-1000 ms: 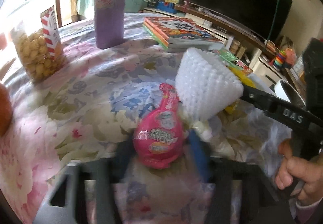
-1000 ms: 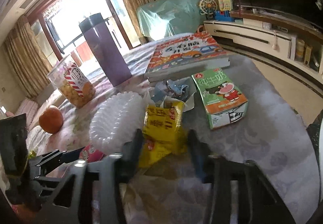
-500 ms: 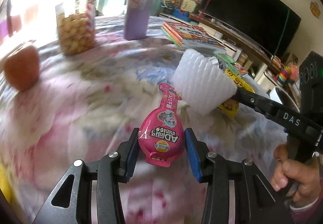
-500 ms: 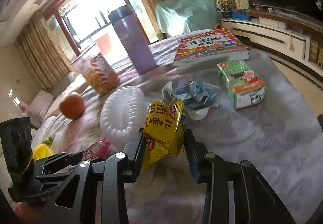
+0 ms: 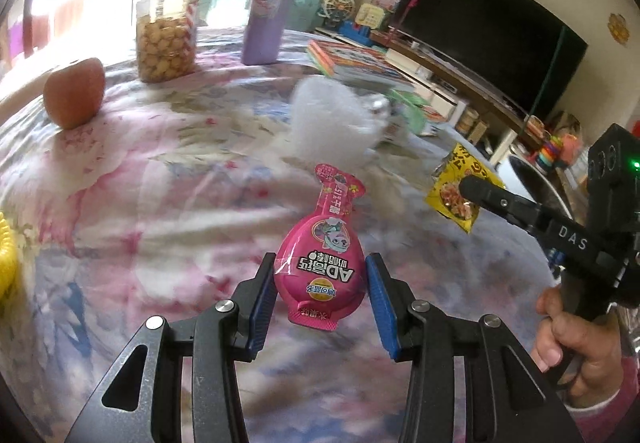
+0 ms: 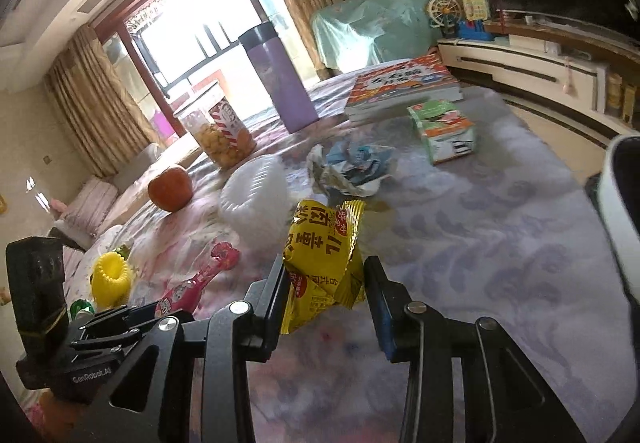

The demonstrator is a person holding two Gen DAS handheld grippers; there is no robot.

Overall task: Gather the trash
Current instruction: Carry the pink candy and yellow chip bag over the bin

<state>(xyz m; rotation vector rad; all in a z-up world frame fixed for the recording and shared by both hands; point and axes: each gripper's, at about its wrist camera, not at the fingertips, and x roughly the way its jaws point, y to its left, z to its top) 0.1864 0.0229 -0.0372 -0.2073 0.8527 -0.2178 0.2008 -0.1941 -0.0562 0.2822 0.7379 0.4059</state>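
Observation:
My left gripper [image 5: 320, 283] is shut on a pink bottle-shaped drink pouch [image 5: 322, 263] and holds it above the floral tablecloth. My right gripper [image 6: 325, 289] is shut on a crumpled yellow snack bag [image 6: 324, 267], also lifted; the bag also shows in the left wrist view [image 5: 460, 191]. On the table lie a white foam fruit net [image 6: 254, 195], a crumpled blue-and-white wrapper [image 6: 352, 171] and a green milk carton [image 6: 444, 129]. The left gripper and the pouch also show in the right wrist view [image 6: 196, 279].
A purple flask [image 5: 268, 7], a jar of snack balls [image 5: 166, 27], an orange fruit [image 5: 74, 91], a stack of books [image 6: 400, 87] and a yellow ribbed cup [image 6: 110, 277] stand on the table [image 6: 480, 243]. A white rim [image 6: 616, 211] shows at the right.
Both grippers have risen and pulled back from the table with the pink pouch and the yellow bag in them. The white foam net now lies farther away on the cloth.

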